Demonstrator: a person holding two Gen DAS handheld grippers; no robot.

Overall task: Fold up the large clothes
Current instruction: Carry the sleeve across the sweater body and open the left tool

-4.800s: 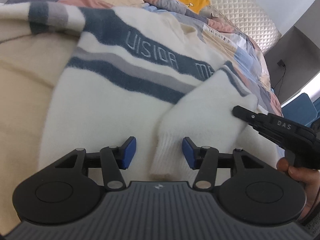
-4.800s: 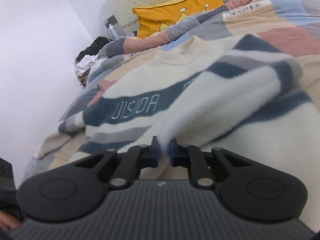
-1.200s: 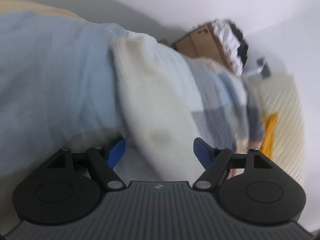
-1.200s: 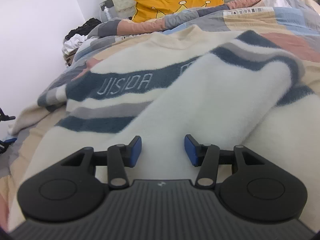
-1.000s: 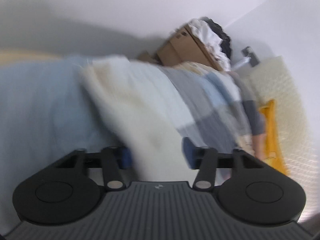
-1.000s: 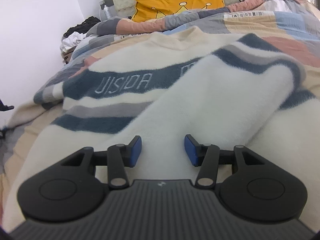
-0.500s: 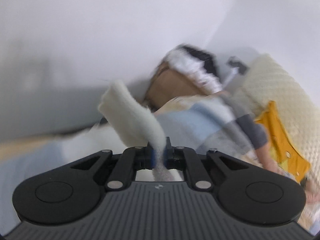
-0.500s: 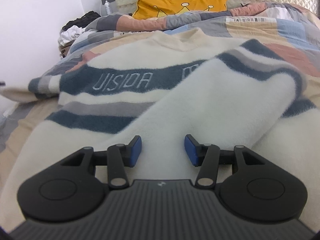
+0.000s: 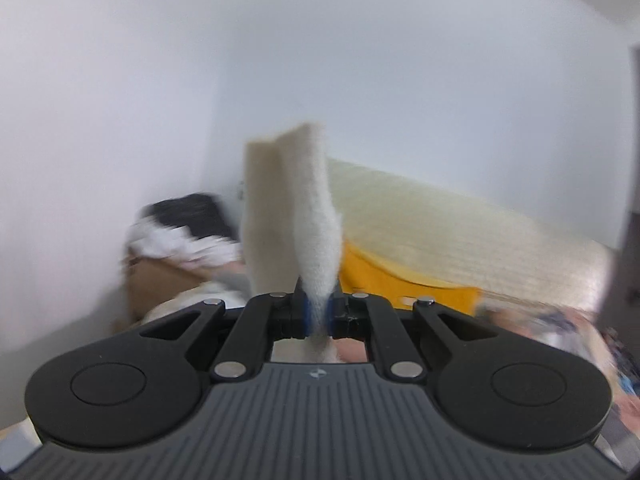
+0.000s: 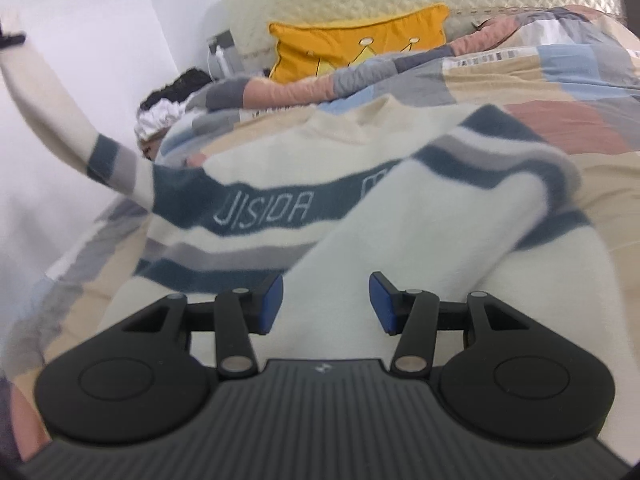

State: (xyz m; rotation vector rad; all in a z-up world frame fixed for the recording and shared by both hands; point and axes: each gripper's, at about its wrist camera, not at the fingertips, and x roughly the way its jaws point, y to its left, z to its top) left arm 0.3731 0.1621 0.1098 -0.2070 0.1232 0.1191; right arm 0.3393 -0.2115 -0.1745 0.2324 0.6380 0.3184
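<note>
On the patchwork bed (image 10: 520,68) lies the fluffy cream sweater with blue stripes (image 10: 280,184). The left gripper (image 9: 316,316) pinches its cream sleeve cuff (image 9: 308,216) up high, likely to fold it over. The right gripper (image 10: 326,300) hovers, spread apart, empty.

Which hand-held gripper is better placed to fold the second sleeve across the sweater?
Likely the left hand-held gripper: it is shut on the raised sleeve. The right hand-held gripper hovers open over the already folded sleeve.
</note>
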